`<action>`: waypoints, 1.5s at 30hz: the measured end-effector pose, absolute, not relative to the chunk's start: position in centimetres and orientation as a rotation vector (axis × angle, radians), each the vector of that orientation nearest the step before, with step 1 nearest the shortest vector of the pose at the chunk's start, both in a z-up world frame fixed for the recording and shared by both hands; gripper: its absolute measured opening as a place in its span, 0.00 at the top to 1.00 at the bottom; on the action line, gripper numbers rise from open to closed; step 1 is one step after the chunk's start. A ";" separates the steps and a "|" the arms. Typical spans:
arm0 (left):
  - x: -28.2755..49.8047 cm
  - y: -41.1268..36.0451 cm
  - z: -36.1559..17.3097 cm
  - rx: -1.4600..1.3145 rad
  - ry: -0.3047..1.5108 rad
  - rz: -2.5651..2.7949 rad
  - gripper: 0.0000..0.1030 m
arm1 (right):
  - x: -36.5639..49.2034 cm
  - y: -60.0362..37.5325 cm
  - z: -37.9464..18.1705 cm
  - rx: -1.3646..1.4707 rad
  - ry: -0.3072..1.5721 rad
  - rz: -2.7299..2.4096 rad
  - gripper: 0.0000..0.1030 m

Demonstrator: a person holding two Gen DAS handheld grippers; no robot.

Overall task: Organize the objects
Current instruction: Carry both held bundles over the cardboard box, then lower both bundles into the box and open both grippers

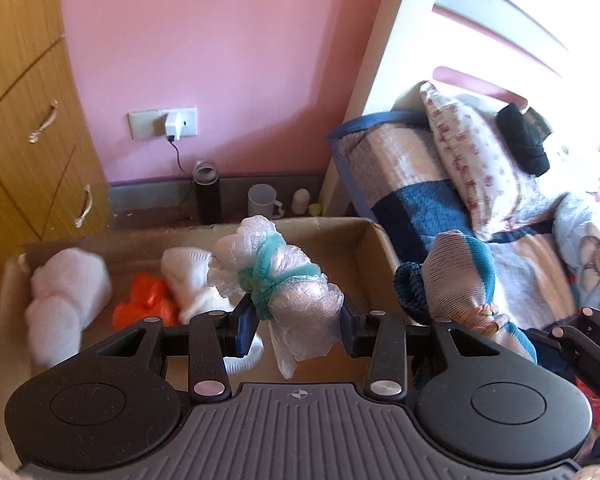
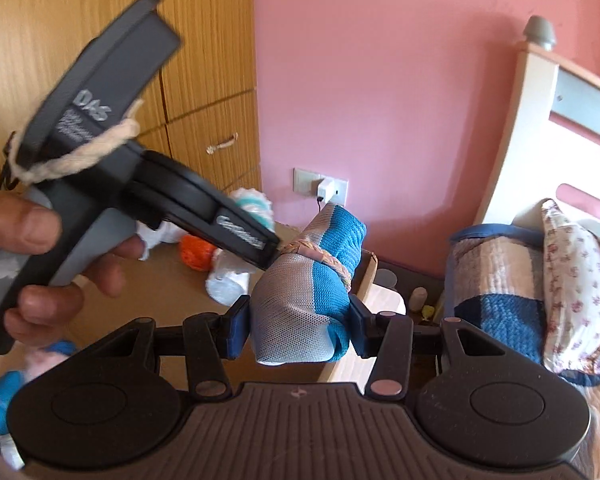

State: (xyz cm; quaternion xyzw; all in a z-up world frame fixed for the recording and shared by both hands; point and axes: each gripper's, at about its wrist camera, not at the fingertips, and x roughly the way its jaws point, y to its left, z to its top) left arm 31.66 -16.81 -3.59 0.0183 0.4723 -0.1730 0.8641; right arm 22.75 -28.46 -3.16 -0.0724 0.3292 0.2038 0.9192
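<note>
Left gripper (image 1: 296, 320): jaws clamped on plastic-bag bundle (image 1: 278, 280), above cardboard box (image 1: 364, 248).
Right gripper (image 2: 296, 330): jaws clamped on grey-blue cloth roll (image 2: 308, 284), beside box (near bed-side wall).
Advice: release low, into free floor right of orange bag (image 1: 146, 304).

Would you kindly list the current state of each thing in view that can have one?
left gripper: jaws shut on the plastic bundle.
plastic bundle: tied with a teal band, held above the box.
right gripper: jaws shut on the knit roll.
knit roll: rolled, tied with a band.
cardboard box: open, bundles inside.
drawers: closed.
charger: plugged in.
white mug: upright.
</note>
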 end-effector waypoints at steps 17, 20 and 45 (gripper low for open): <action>34.7 -16.2 -7.4 0.192 1.022 -0.306 0.25 | 27.4 -26.5 -7.3 -0.213 0.719 0.449 0.54; 34.5 -16.4 -6.8 0.188 1.002 -0.304 0.20 | 27.2 -26.5 -7.3 -0.219 0.708 0.442 0.48; 21.4 -11.9 4.5 0.013 0.930 -0.273 0.13 | 15.8 -29.7 0.3 -0.061 0.641 0.341 0.27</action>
